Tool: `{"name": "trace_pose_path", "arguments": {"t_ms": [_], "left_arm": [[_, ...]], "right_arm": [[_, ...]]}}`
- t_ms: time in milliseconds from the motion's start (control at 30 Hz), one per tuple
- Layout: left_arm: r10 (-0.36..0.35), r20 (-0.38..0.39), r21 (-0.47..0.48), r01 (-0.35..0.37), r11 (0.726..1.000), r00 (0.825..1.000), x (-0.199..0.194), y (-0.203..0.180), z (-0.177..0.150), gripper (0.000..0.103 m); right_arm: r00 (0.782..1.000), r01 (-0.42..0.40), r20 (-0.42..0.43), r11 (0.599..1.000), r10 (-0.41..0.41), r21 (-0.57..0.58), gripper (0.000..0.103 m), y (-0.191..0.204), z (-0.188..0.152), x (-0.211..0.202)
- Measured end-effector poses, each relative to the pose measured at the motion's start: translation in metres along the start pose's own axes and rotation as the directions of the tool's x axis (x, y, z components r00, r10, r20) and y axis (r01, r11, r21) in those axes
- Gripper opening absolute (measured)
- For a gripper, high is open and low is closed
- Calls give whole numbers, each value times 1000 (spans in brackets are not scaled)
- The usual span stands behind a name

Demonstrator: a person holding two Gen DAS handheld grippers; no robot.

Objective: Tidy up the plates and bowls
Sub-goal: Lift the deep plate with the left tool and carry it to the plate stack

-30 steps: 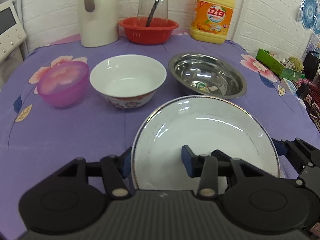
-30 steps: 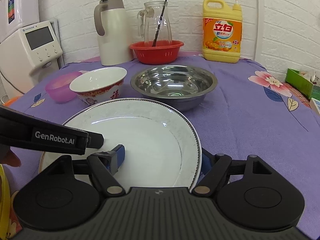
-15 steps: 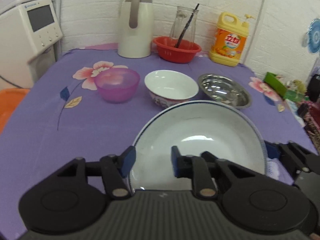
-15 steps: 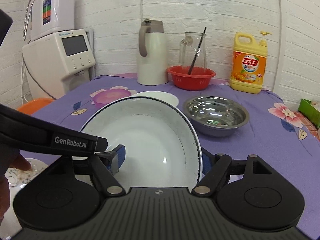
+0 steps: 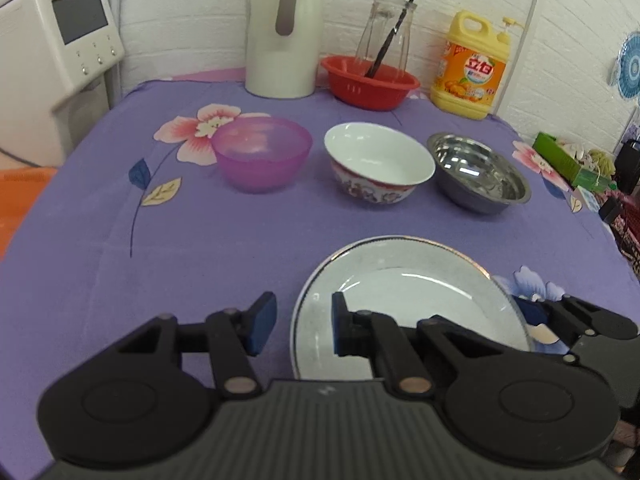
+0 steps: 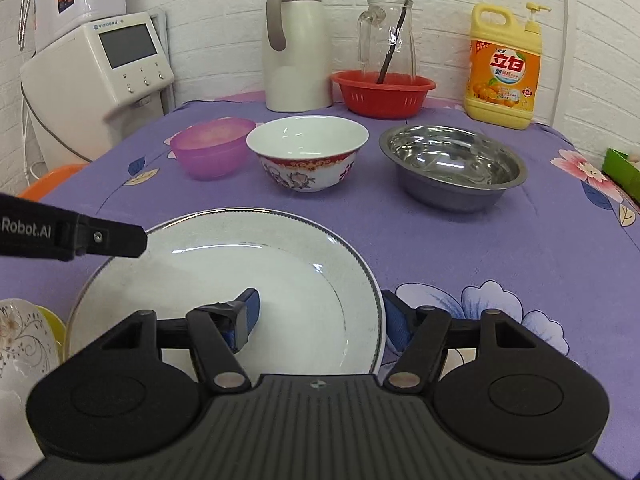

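Left tool (image 5: pixel 304 326): jaws drawn together on the white plate's (image 5: pixel 420 292) rim at the plate's 9 o'clock, one pad outside, one over the well.
Right tool (image 6: pixel 320 316): straddles the opposite rim at 3 o'clock, one pad inside, one outside. Can't tell whether the pads press.
Plate: at the near edge of the bench (image 5: pixel 200 248), at 6 o'clock from the row of bowls, betw. both tools. Resting or just clear of the cloth is hard to say.
Handling: glazed ceramic, so prob. stiff, fairly heavy, slick and chip-prone. It won't flex, and a one-sided pinch would likely let it tip or slide.
Hold: sloped rim, two opposite pts, kept level. The well offers no purchase.
Beyond: purple plastic bowl (image 6: pixel 212 140) at 11 o'clock, prob. light and forgiving. Patterned ceramic bowl (image 6: pixel 307 140) at 12, fragile. Steel bowl (image 6: pixel 452 152) at 1, tough but slippery. All three stand apart, upright, empty.
Stack site: a floral plate (image 6: pixel 20 340) shows at the plate's 8 o'clock and looks the likely home. Set down softly, glaze on glaze.
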State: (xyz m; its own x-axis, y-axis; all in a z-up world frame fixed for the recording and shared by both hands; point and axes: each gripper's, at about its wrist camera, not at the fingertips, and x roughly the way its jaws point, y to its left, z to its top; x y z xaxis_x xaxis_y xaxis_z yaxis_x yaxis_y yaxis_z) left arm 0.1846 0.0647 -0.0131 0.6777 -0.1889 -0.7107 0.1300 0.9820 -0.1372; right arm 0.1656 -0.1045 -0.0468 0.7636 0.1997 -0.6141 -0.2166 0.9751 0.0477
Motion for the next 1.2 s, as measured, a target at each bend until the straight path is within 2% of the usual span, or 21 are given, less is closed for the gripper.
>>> {"name": "trace_pose_path", "arguments": {"t_ms": [100,167,267,500,600,667,800,933,1200], "left_arm": [[-36,-79,-9,35,999,996,17,10,0,6],[-79,-97,-17,77,997,992,23,11,0,6],[-106,-108,4,107,994,989,27,6,-3,6],[-96,-98,9,97,995,991,28,1,-4,6],[-91,-96,6,92,996,991,29,-5,-4,7],[-65,-89,14,67,998,994,31,-11,-3,8],[-89,-95,9,91,996,991,38,-21,2,8],[-115,-98,8,116,993,989,45,-35,7,8],[-129,-66,25,130,991,989,36,-47,11,8]], "right_arm": [[1000,-18,-9,1000,18,18,103,-4,-3,-2],[1000,-24,-15,1000,24,18,103,-4,-6,-3],[999,-17,-34,1000,17,17,103,-4,-11,-5],[1000,2,-21,1000,-1,16,103,0,-19,-11],[1000,-31,-1,1000,31,4,103,10,-19,-11],[1000,-3,-7,1000,3,16,103,15,-15,-10],[1000,-3,8,996,2,90,103,-3,-11,-10],[999,41,19,993,-43,107,103,-14,-9,-13],[998,35,53,987,-44,156,103,-27,-8,-28]]}}
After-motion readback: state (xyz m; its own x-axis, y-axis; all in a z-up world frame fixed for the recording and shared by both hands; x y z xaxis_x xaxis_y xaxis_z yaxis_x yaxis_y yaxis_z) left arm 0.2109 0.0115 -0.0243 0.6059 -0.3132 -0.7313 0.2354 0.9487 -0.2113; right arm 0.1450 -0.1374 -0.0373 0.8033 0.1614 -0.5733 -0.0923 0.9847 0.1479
